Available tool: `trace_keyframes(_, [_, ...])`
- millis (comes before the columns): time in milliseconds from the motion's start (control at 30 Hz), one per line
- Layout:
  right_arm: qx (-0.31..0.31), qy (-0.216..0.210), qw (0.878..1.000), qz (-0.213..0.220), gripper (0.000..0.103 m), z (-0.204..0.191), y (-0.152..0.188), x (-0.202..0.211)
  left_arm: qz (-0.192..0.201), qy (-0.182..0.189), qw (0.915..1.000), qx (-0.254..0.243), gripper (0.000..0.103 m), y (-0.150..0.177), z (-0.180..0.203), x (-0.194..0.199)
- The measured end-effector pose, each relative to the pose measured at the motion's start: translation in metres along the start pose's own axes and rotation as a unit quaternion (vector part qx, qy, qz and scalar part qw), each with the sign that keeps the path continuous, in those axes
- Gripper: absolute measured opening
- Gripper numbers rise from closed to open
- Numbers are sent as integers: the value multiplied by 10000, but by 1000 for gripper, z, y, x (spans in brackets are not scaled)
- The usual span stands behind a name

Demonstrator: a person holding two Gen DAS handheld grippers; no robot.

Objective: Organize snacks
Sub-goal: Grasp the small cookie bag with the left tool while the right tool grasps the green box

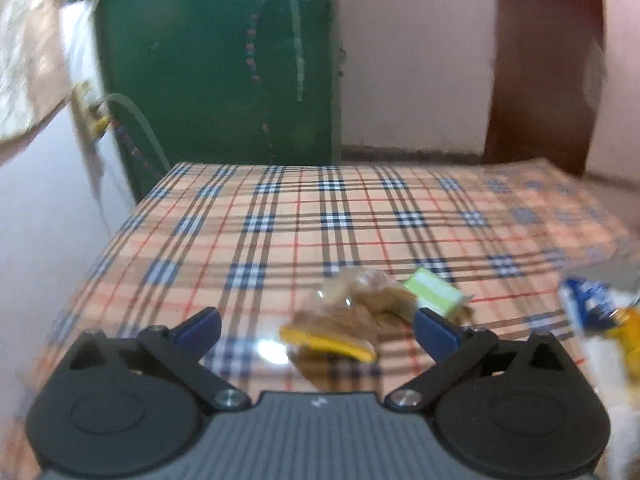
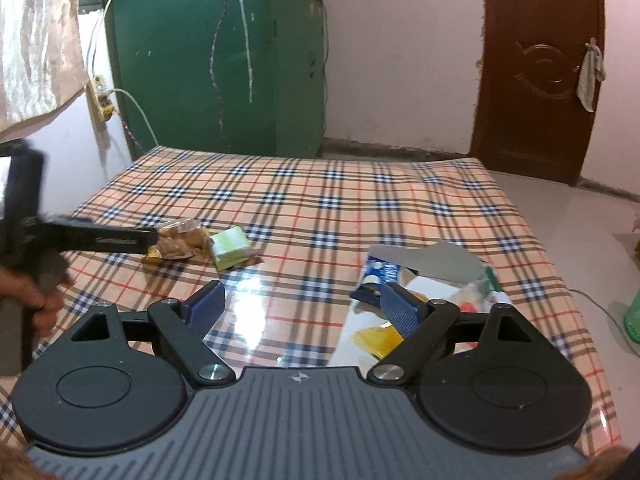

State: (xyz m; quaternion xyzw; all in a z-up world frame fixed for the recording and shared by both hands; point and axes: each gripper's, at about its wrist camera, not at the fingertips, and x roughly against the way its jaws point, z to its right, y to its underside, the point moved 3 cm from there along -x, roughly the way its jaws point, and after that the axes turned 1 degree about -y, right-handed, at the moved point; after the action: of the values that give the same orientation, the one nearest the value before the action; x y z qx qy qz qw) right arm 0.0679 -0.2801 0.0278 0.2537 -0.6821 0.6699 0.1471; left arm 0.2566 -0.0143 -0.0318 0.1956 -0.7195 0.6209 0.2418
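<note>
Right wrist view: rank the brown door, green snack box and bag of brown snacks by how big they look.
1. Brown door, largest by far.
2. Green snack box.
3. Bag of brown snacks.
The last two look nearly alike, and the left gripper hides part of the bag, so that order is unsure.

No word, brand or number can be read with certainty. The green door [image 2: 216,56] carries white chalk scrawls near its top edge and a long chalk stroke further down, all illegible. The blue and white snack packet [image 2: 380,272] has print too small and blurred to make out. The side of the left gripper [image 2: 154,236] bears pale lettering, also unreadable. A small round cross-hair emblem [image 2: 298,377] marks the right gripper's grey body
</note>
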Motion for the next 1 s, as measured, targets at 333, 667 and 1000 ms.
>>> trace_keyframes(333, [469, -412, 9969, -486, 103, -35, -22, -93, -411, 251, 9900, -1324, 81, 6, 21, -73])
trace_keyframes(667, [960, -849, 9864, -1030, 103, -73, -38, -199, -325, 442, 9976, -415, 38, 11, -1, -74])
trace_keyframes(1000, [818, -782, 9832, -1430, 62, -90, -36, -277, -481, 33, 9984, 307, 38, 23, -27, -57])
